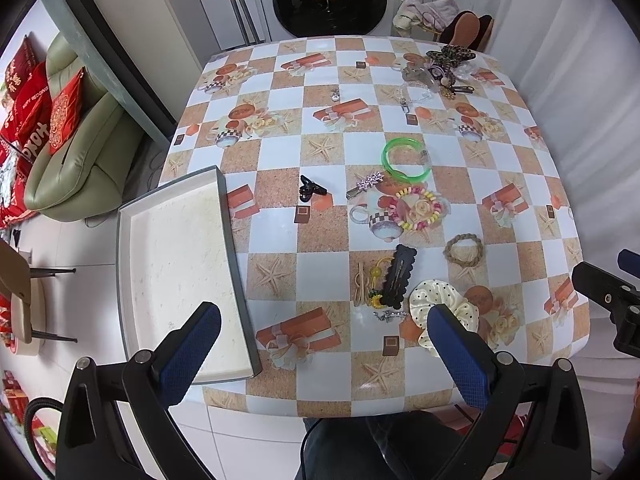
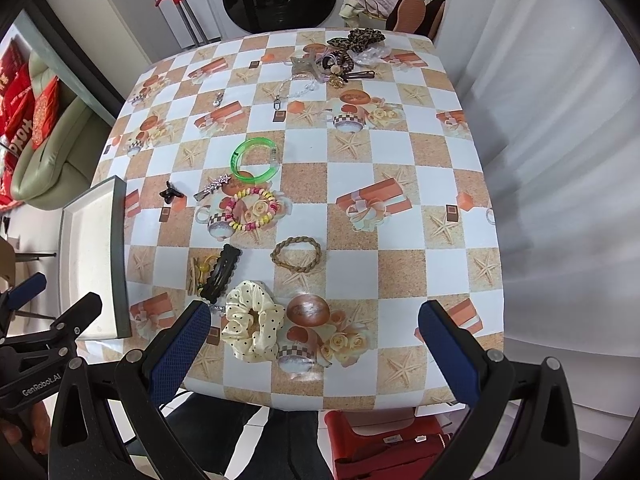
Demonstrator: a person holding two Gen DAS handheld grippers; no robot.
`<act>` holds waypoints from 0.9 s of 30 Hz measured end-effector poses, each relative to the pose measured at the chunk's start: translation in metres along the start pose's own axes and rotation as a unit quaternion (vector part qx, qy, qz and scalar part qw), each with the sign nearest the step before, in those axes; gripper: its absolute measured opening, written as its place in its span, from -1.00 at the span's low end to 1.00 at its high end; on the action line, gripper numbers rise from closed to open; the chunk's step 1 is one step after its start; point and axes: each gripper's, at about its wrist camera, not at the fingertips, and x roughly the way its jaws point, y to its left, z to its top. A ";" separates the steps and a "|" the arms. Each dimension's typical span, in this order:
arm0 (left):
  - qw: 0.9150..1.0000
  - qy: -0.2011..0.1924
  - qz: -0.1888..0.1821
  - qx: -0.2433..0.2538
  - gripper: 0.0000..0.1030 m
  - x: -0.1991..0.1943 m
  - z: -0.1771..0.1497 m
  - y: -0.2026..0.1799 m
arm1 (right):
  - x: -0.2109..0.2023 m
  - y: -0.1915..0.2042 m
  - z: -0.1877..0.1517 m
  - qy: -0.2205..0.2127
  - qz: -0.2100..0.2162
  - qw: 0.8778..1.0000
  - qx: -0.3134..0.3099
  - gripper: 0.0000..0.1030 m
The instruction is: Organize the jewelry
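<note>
- Two grippers are hovering above the near edge of the worktop (image 1: 280, 152); the left gripper (image 1: 324, 344) and right gripper (image 2: 314, 340) are both holding their fingers spread wide, gripping nothing.
- Jewelry is lying loose mid-worktop: green bangle (image 1: 406, 160), bead bracelet (image 1: 416, 208), braided bracelet (image 1: 464, 251), black clip card (image 1: 398, 276), cream polka-dot scrunchie (image 2: 252, 326).
- Grey tray (image 1: 234, 256) is sitting at the left edge, overhanging it, apart from the jewelry.
- More accessories are lying piled at the far right corner (image 1: 440, 70).

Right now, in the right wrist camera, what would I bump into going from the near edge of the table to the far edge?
Cream polka-dot scrunchie → braided tan rope bracelet → pastel bead bracelet → clear green plastic bangle → leopard-print bow.
</note>
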 end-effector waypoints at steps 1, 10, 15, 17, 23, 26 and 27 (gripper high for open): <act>1.000 0.000 -0.001 0.001 1.00 0.000 0.002 0.000 | 0.000 0.000 0.000 0.000 0.000 1.000 0.000 1.00; 1.000 0.001 -0.001 0.002 1.00 0.000 0.002 0.000 | 0.002 0.000 -0.002 0.000 0.000 1.000 0.000 1.00; 1.000 0.001 -0.002 0.002 1.00 0.000 0.000 0.001 | 0.002 0.000 -0.002 0.000 0.000 1.000 0.000 1.00; 1.000 0.001 -0.002 0.003 1.00 0.000 0.001 0.001 | 0.002 -0.001 -0.002 0.000 0.000 1.000 -0.001 1.00; 1.000 0.001 -0.001 0.002 1.00 0.000 0.003 -0.001 | 0.002 0.000 -0.003 0.001 0.000 1.000 -0.001 1.00; 1.000 0.002 -0.001 0.002 1.00 0.000 0.002 0.000 | 0.002 -0.001 -0.002 0.001 0.000 1.000 0.000 1.00; 1.000 0.002 -0.002 0.003 1.00 0.000 0.002 0.000 | 0.002 0.000 -0.002 0.001 0.001 1.000 0.000 1.00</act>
